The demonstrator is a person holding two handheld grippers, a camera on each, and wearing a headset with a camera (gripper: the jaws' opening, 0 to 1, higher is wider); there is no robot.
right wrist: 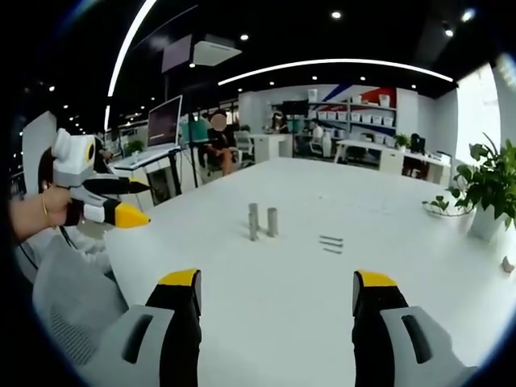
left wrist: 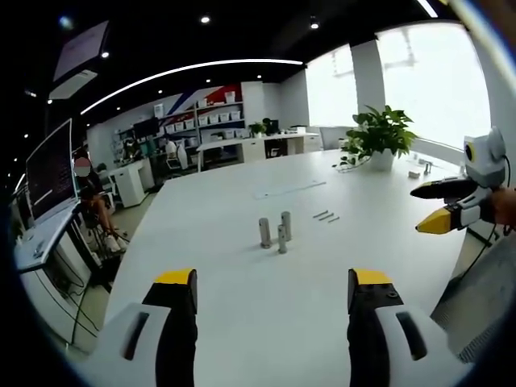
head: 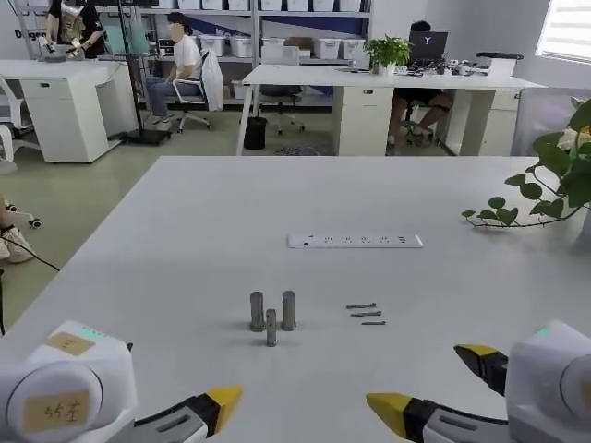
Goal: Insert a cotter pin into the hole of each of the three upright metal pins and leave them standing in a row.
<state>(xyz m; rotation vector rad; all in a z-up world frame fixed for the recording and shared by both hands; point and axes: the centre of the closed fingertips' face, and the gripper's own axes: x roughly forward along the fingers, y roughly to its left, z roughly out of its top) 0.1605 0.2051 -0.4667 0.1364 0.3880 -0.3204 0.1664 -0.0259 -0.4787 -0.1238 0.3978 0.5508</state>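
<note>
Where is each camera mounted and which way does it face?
Left gripper view: on the left gripper, low over the table, facing the three metal pins; own open jaws below, right gripper at right.
Right gripper view: on the right gripper, facing the same pins; own open jaws below, left gripper at left.
Head view: worn on the head, looking forward and down the table; both grippers at bottom.
Shared: all show the pins and cotter pins.

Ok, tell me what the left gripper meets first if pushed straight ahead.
Probably the three metal pins, standing almost dead ahead of the left gripper; bare table lies before them, though height is unclear.
</note>
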